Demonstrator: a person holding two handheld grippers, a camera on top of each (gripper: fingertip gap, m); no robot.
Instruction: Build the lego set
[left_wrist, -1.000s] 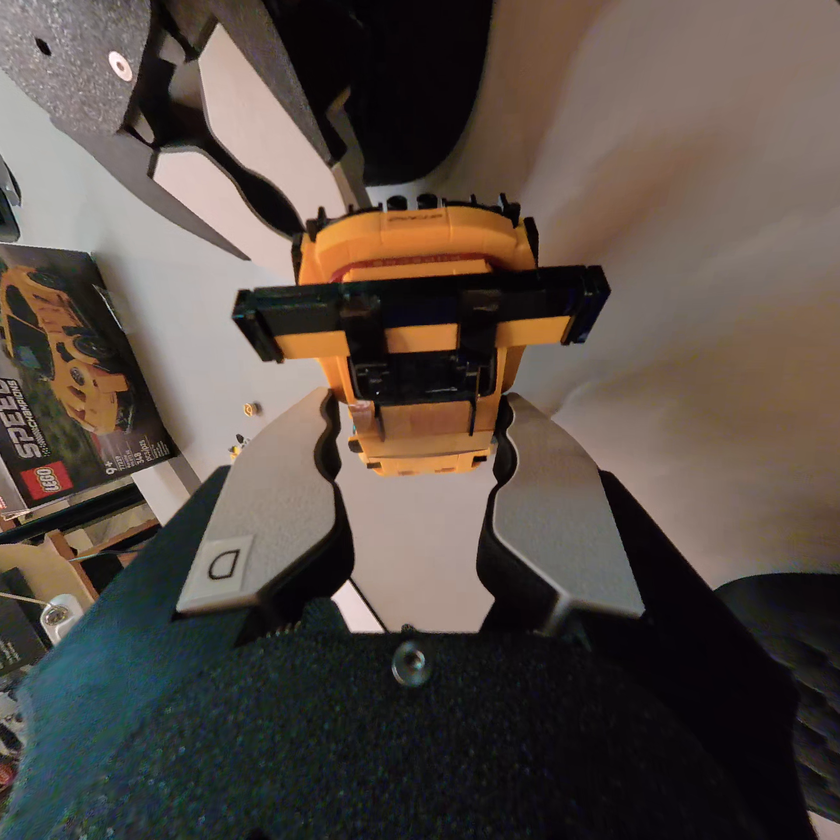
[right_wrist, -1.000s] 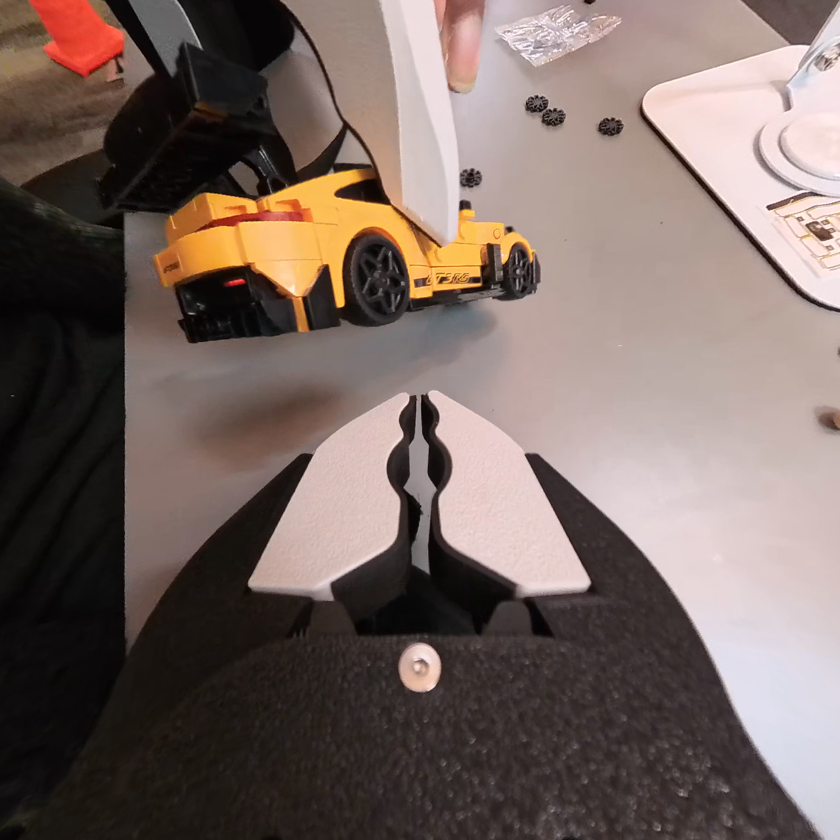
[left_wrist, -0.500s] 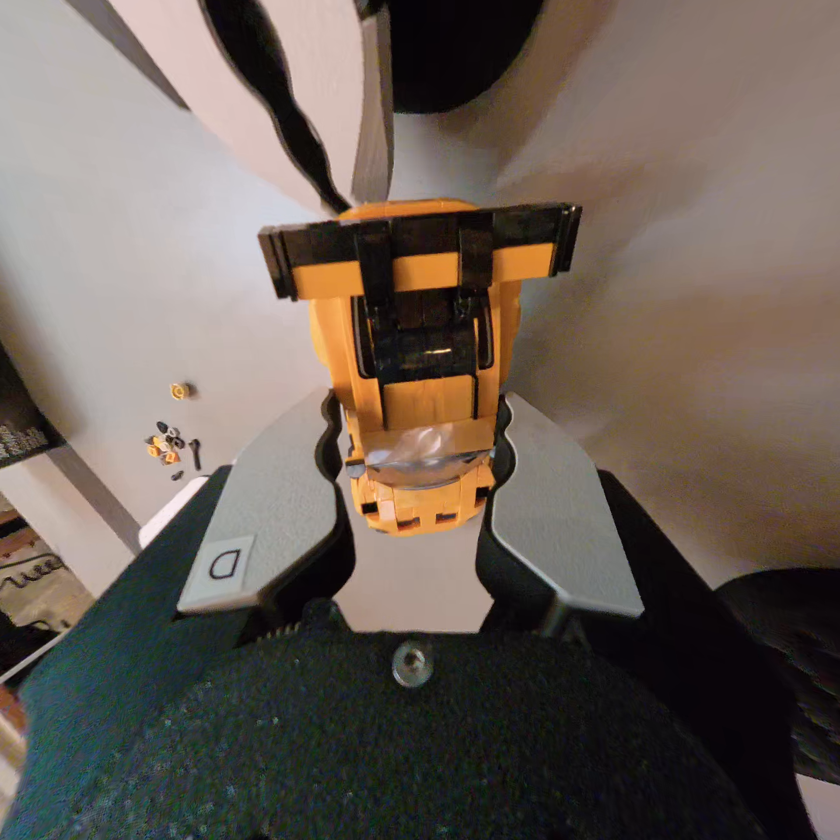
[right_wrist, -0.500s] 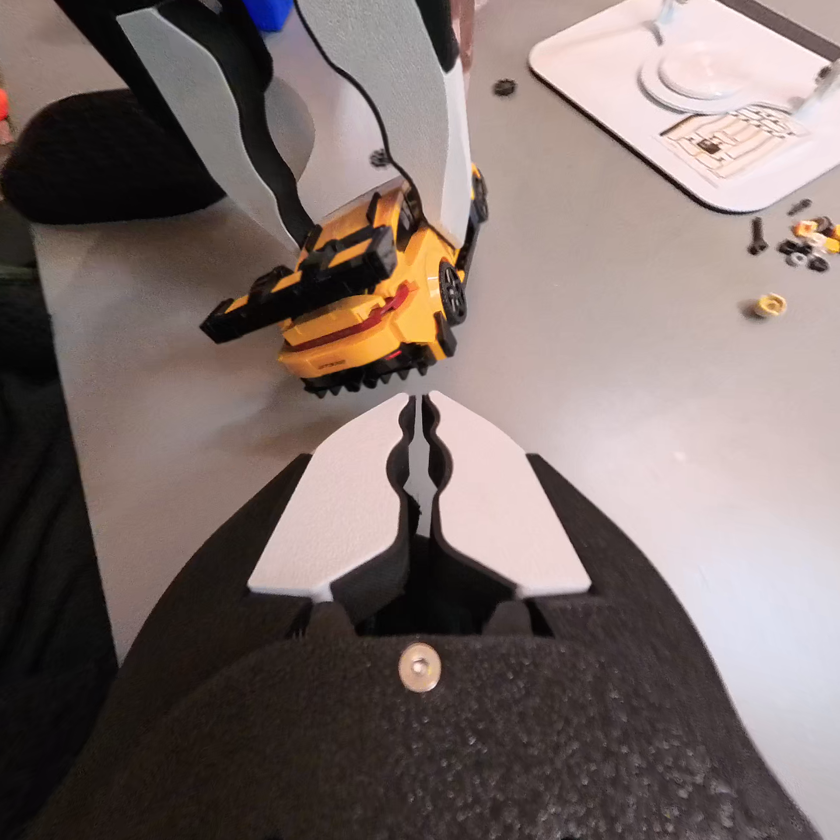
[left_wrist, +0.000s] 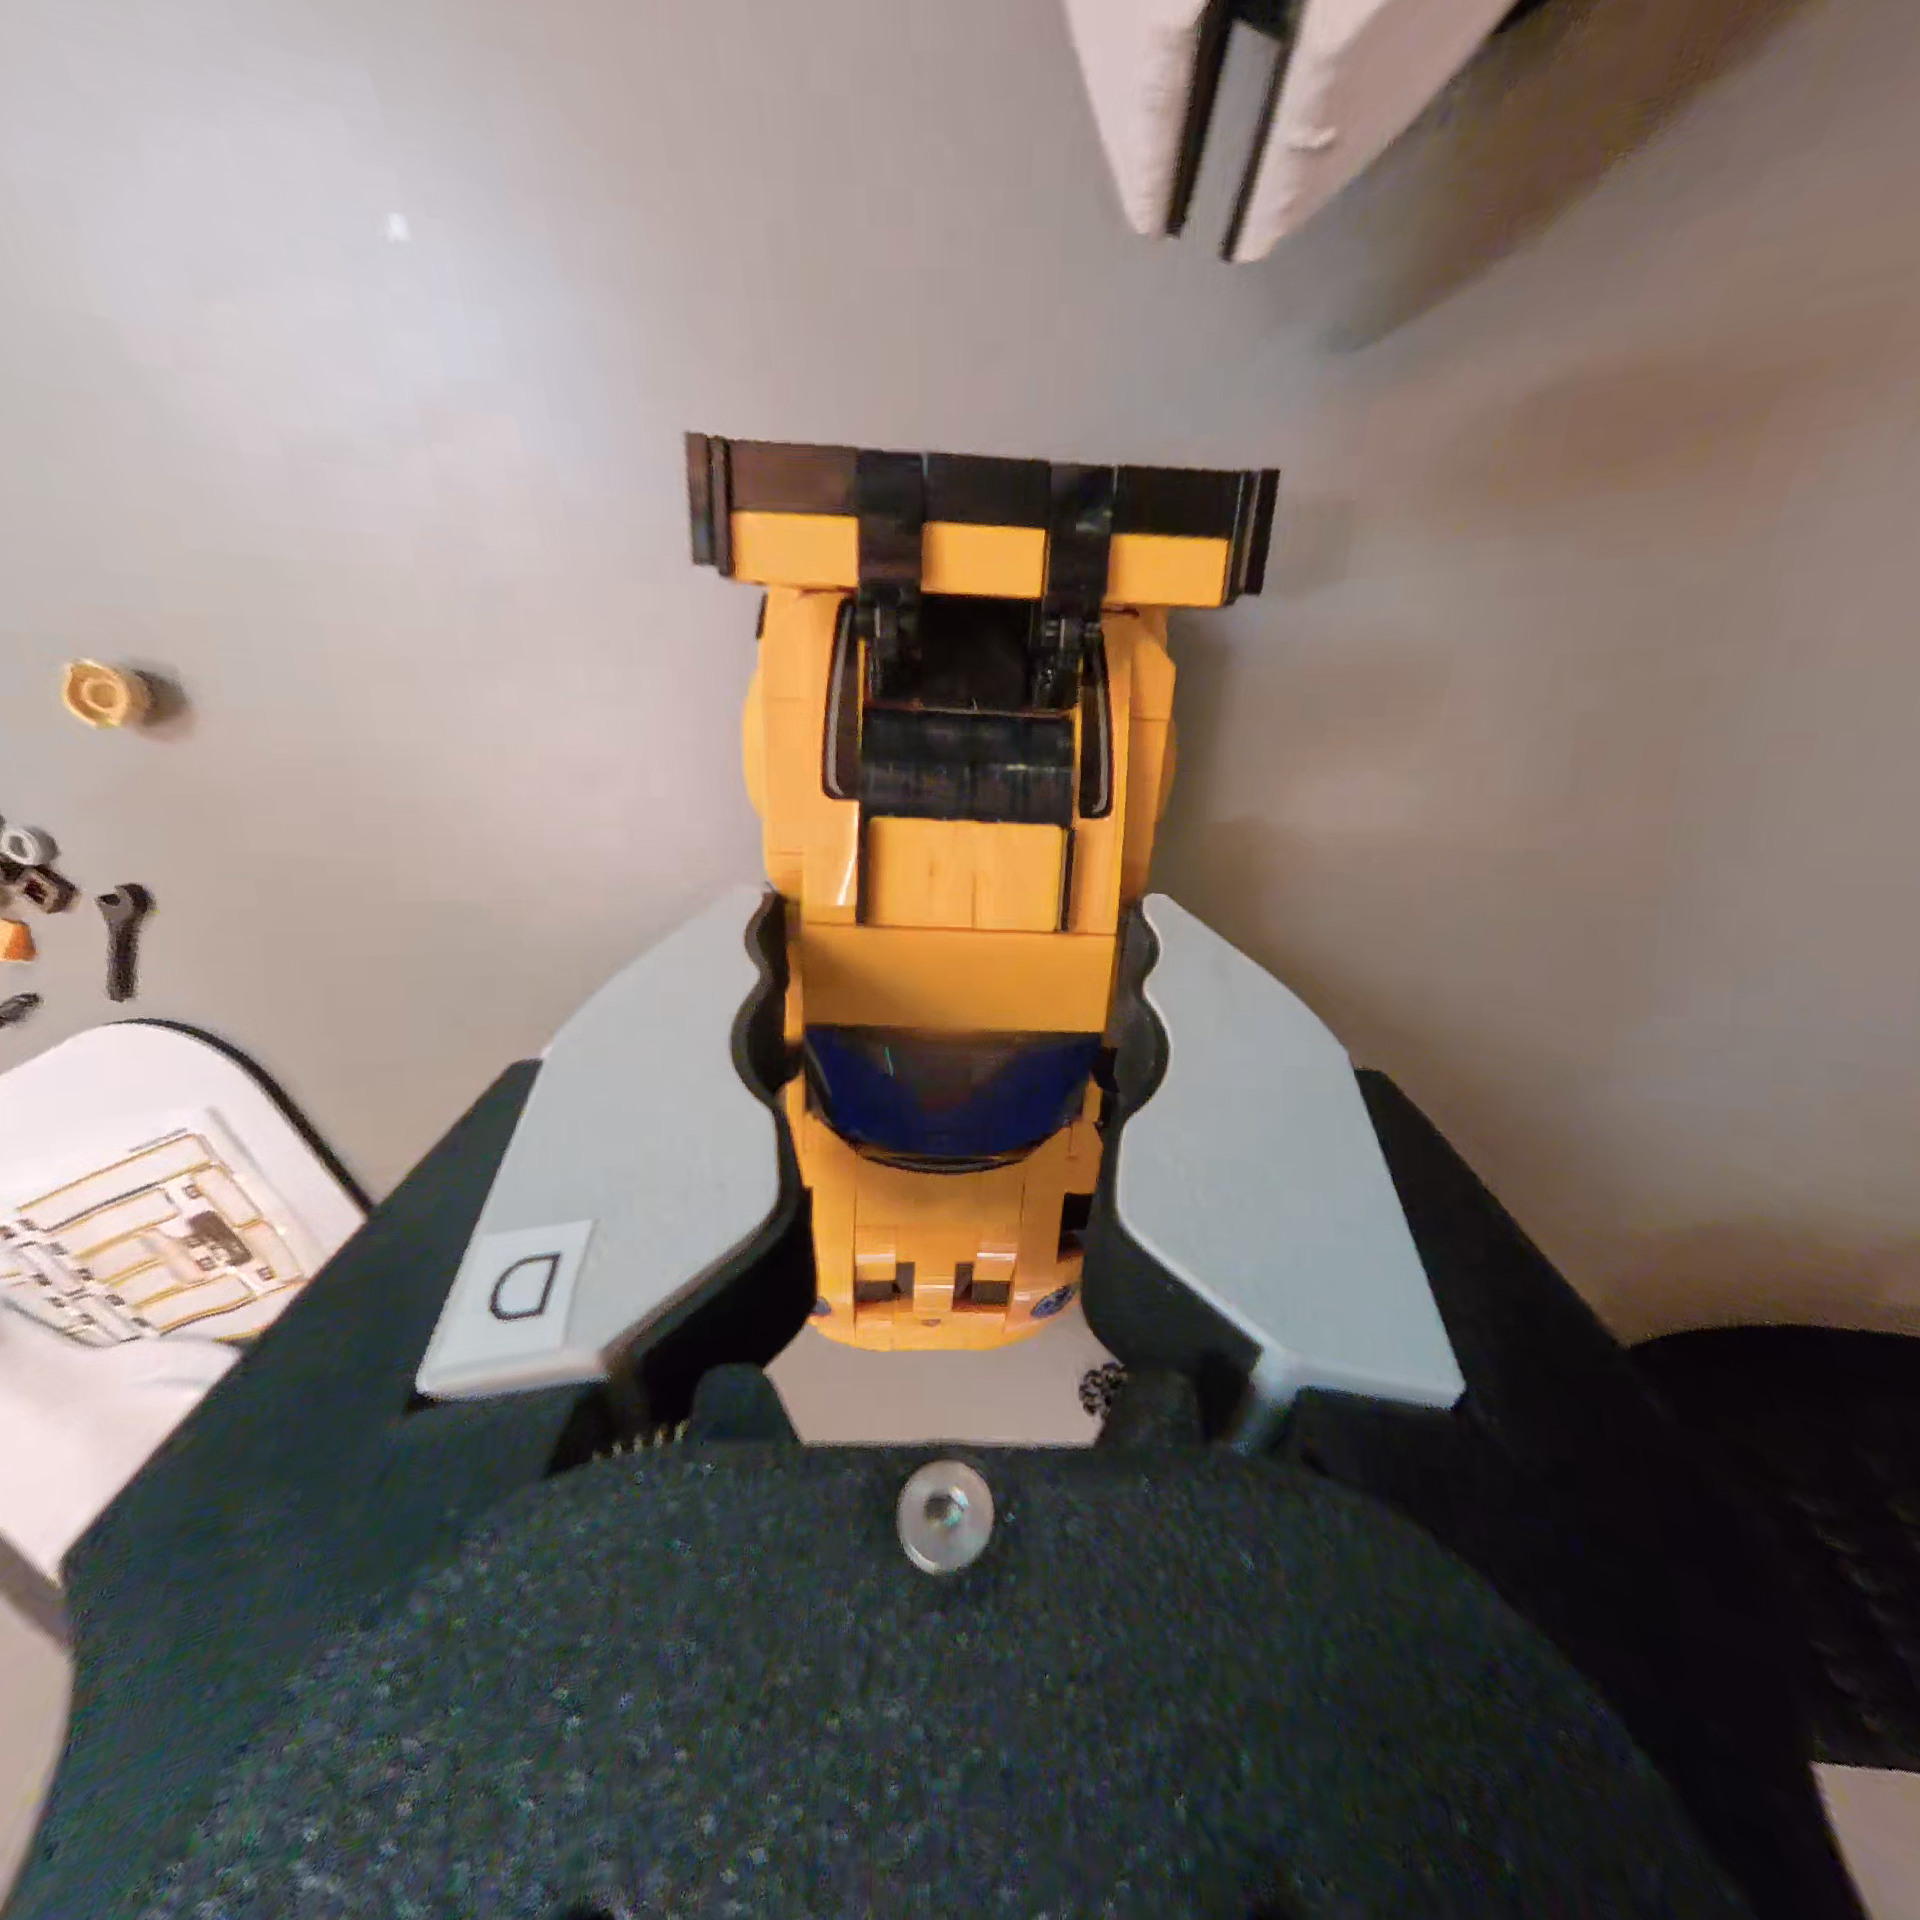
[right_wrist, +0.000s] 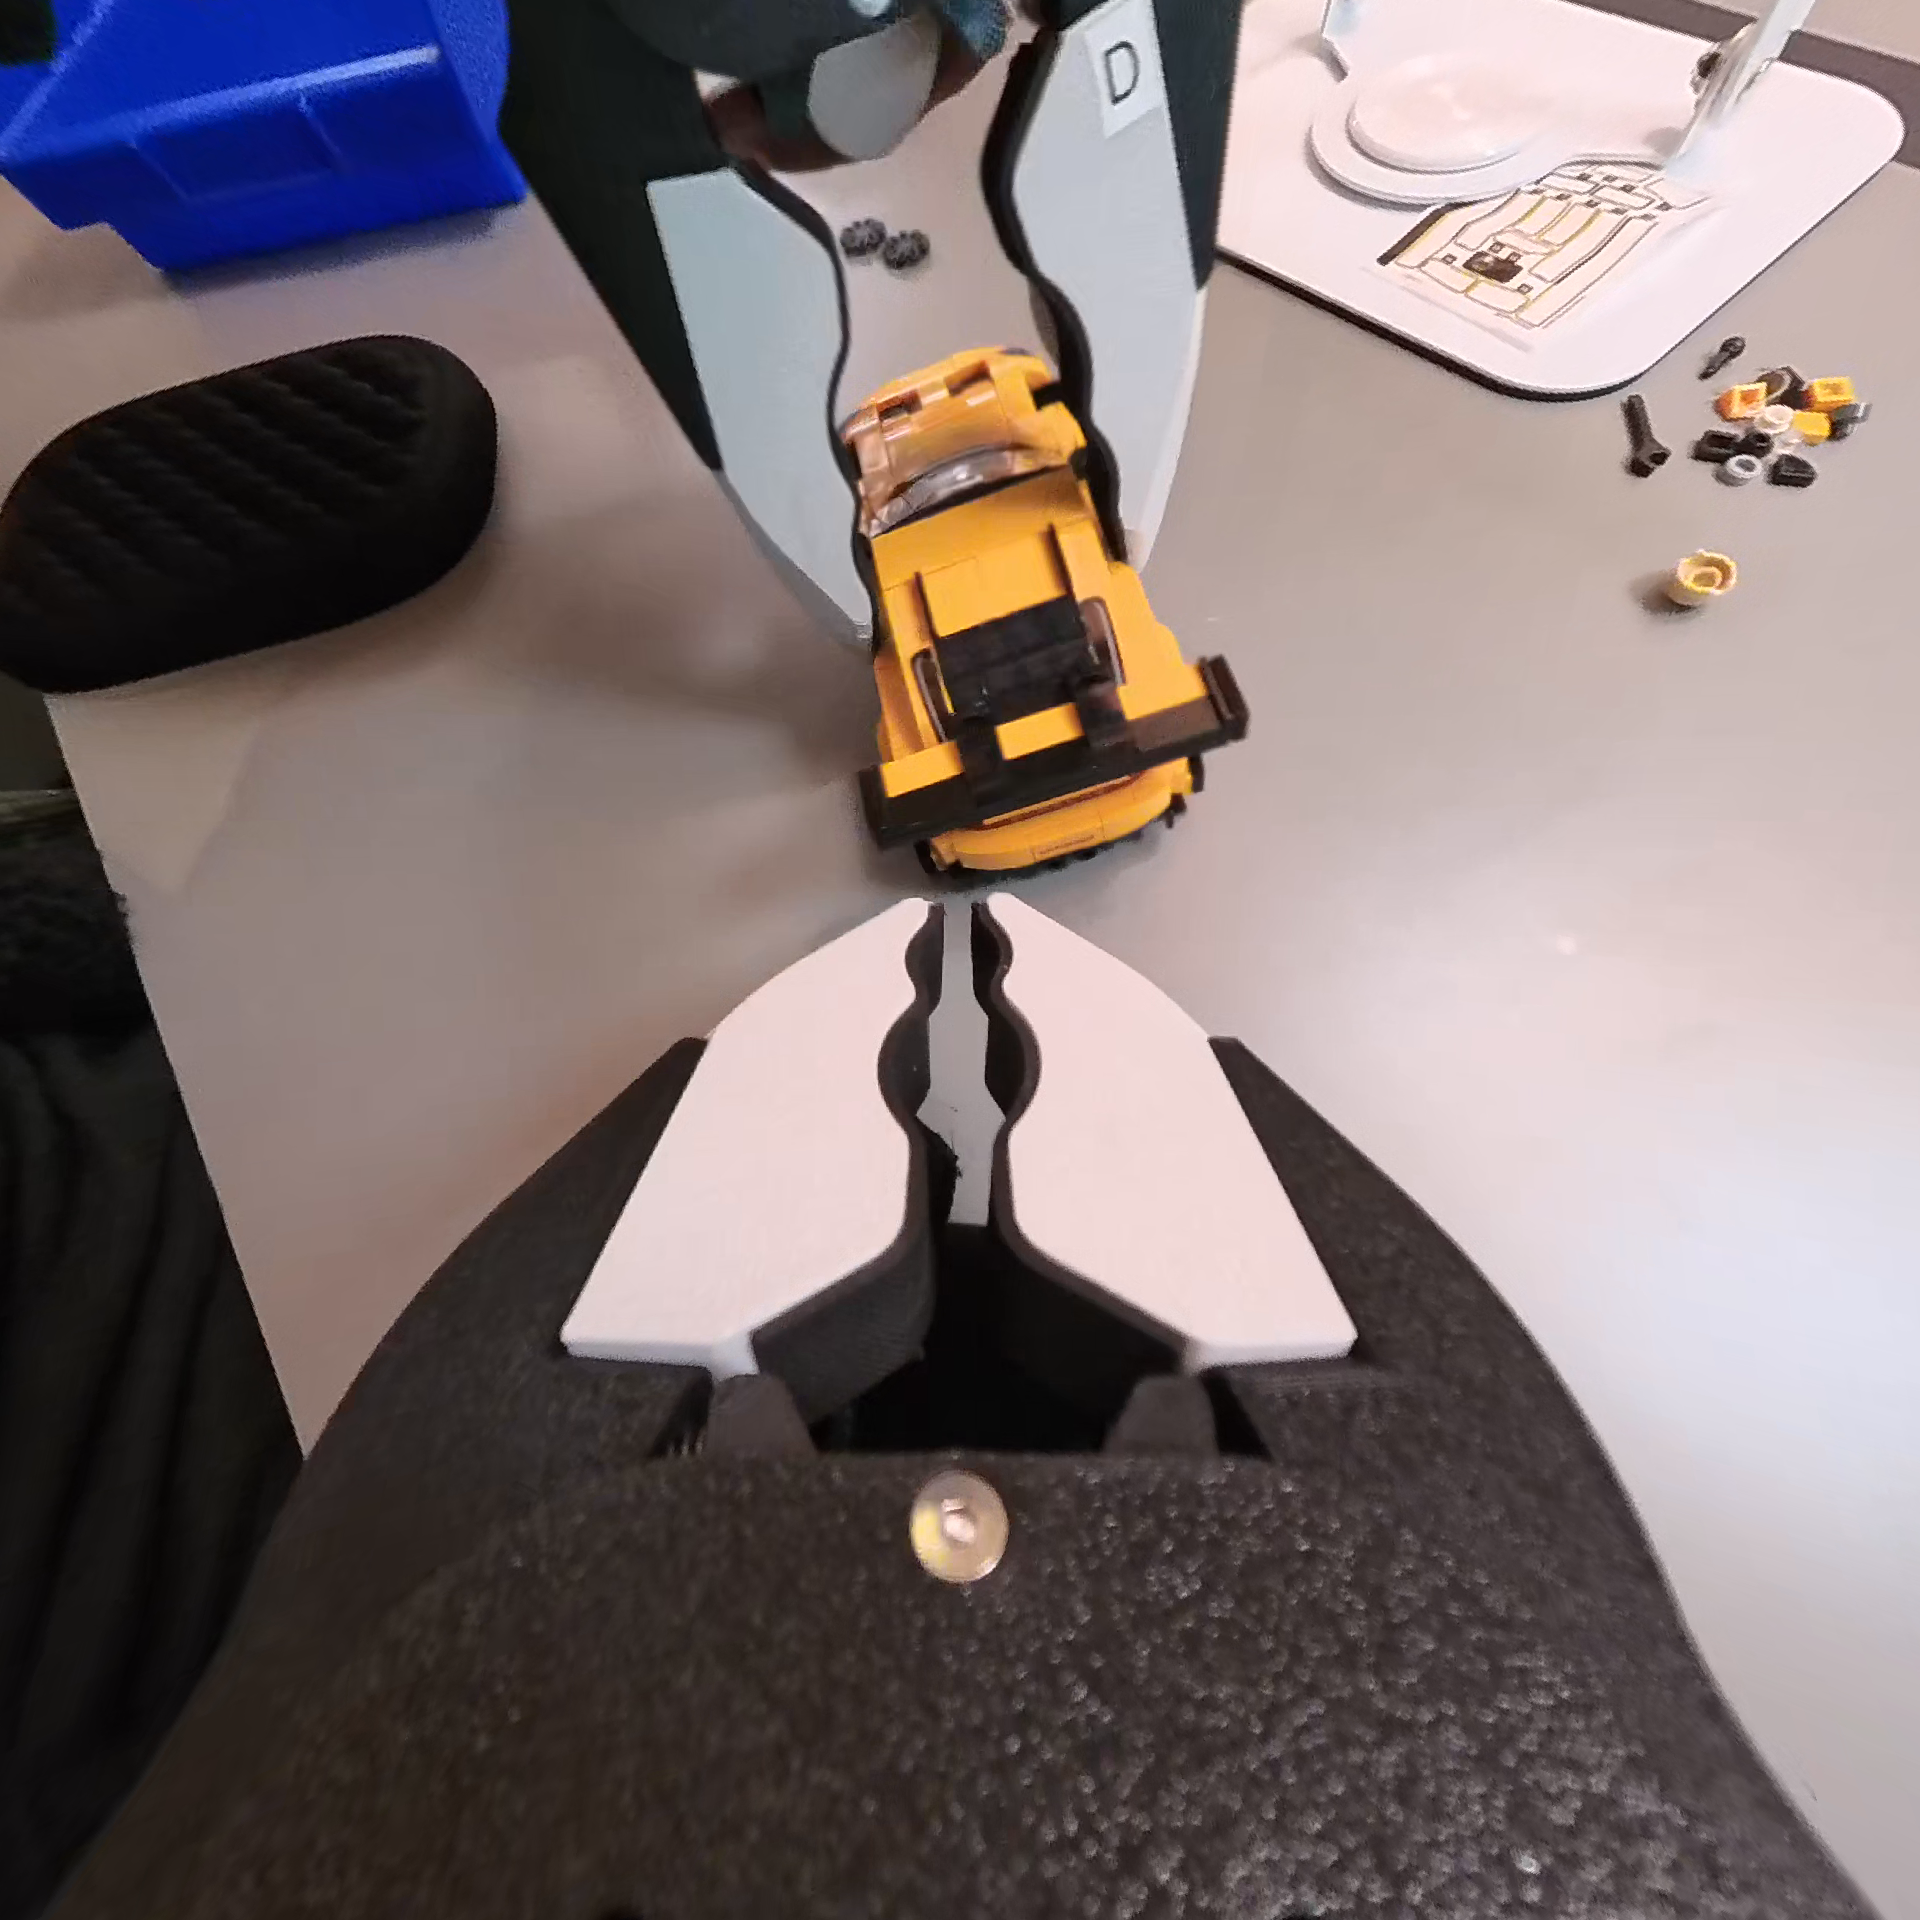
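A yellow and black lego car (left_wrist: 977, 883) with a black rear wing sits roof-up between my left gripper's (left_wrist: 951, 935) jaws. That gripper is shut on the car's sides at the cabin, nose toward the camera. In the right wrist view the car (right_wrist: 1023, 634) is low over the grey table (right_wrist: 1455, 935), tail toward my right gripper (right_wrist: 956, 914); I cannot tell whether its wheels touch. The right gripper is shut and empty, just behind the car's tail. It also shows at the top of the left wrist view (left_wrist: 1216, 239).
A white tray (right_wrist: 1714, 260) holding a sticker sheet stands at the back right. Loose small pieces (right_wrist: 1766, 426) and a tan round piece (right_wrist: 1704, 577) lie near it. A blue bin (right_wrist: 260, 135) and a black padded object (right_wrist: 239, 499) are on the left. Two black gears (right_wrist: 883, 239) lie behind the car. The grippers' ends are close to 9 centimetres from one another. To reach the tan round piece (right_wrist: 1704, 577) in a straight line is about 15 centimetres for my left fingers, about 20 centimetres for my right. It turns up in the left wrist view (left_wrist: 88, 681) as well.
The left gripper has turned the car from tilted to roof-up and brought it down toward the table. The right gripper stayed shut and now sits behind the car's tail.
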